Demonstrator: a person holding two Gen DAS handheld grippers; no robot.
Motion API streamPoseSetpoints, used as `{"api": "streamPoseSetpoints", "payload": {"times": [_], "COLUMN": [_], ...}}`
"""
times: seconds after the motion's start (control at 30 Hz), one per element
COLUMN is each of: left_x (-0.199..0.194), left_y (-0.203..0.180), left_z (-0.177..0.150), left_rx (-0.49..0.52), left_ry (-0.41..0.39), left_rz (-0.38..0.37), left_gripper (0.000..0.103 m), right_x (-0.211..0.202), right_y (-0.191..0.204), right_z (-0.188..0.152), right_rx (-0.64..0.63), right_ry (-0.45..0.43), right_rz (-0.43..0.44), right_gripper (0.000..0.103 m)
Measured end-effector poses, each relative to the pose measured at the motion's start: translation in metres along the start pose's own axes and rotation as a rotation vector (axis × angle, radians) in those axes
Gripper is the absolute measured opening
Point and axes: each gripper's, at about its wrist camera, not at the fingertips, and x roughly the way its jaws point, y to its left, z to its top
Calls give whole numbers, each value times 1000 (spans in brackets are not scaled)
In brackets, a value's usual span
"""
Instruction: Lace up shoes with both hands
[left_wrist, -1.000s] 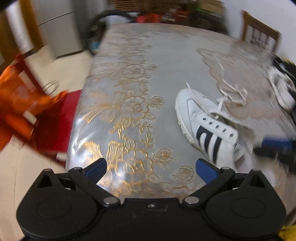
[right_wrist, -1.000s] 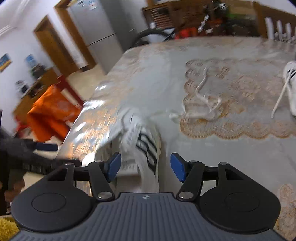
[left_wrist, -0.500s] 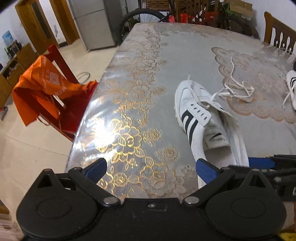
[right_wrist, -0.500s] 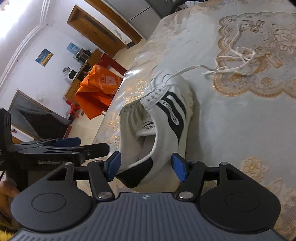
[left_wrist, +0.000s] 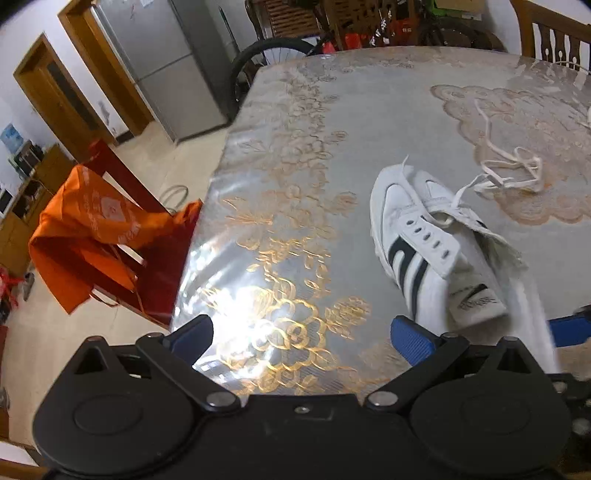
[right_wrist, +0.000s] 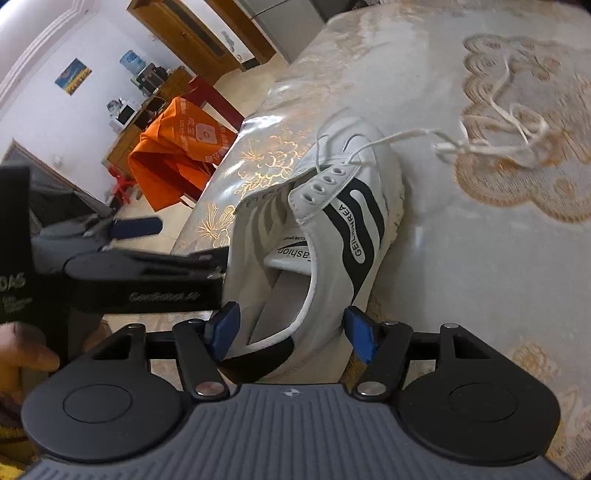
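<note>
From the left wrist view, the white shoe with dark stripes lies on the counter, ahead and to the right of the left gripper. Its long axis runs from the toe, farthest away, back to the heel, which ends just beside this gripper's right finger. The jaws stand wide apart with nothing between them but the patterned cloth. The lace leaves the front eyelets and trails off beyond the toe into a loose tangle to the right of the shoe.

From the right wrist view, the same shoe points away from the right gripper, heel nearest, and the heel sits right between its spread jaws. They bracket it without clearly pressing; I cannot tell whether either pad touches. The eyelet row on the near flap shows empty holes, with the lace threaded only at the toe end and piled past the toe, well apart from both grippers. The left gripper comes in at the shoe's left side, by the opening.

I judge the right hand nearer to steadying the heel, and either one must reach past the toe for the lace.
</note>
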Motion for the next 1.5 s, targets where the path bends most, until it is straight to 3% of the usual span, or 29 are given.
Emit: {"api": "streamPoseSetpoints", "payload": {"times": [0.1, 0.2, 0.27, 0.37, 0.47, 0.67, 0.7, 0.77, 0.8, 0.83, 0.93, 0.97, 1.1, 1.33, 1.5], "left_x": [4, 6, 9, 13, 16, 19, 20, 21, 22, 22, 23, 23, 25, 25, 23], "left_y": [9, 13, 9, 4, 3, -3, -4, -6, -7, -7, -11, -12, -18, -21, -30], "left_z": [-2, -5, -6, -5, -4, -4, -3, -3, -3, -3, -2, -2, -4, -3, -1], "left_rx": [-25, -66, -81, -99, -111, -98, -93, -81, -74, -67, -34, -19, 38, 71, 122], "left_ry": [6, 12, 10, 7, 19, 28, 28, 29, 29, 29, 31, 30, 25, 15, -5], "left_rz": [-32, -97, -98, -93, -84, -47, -42, -35, -31, -27, -7, 5, 57, 59, 77], "left_gripper": [103, 103, 103, 103, 103, 103, 103, 103, 103, 103, 103, 103, 103, 103, 103], "right_x": [-9, -47, -62, -51, -6, 38, 45, 59, 66, 62, 42, 34, -4, -64, -128], "right_y": [3, -4, -5, -1, 9, 8, 8, 7, 7, 3, -38, -49, -74, -79, -67], "right_z": [-2, -1, 12, 41, 65, 78, 80, 84, 86, 91, 111, 114, 119, 116, 128], "right_rx": [-22, 1, -31, -115, -215, -341, -362, -404, -425, -391, 20, 132, 376, 535, 465], "right_ry": [-44, -194, -257, -268, -209, -215, -216, -219, -220, -219, -195, -212, -288, -410, -558], "right_rz": [-17, -39, -36, -53, -109, -177, -188, -211, -222, -193, 155, 237, 460, 825, 946], "right_gripper": [64, 64, 64, 65, 65, 62, 57, 33, 8, 0, 0, 0, 1, 1, 1]}}
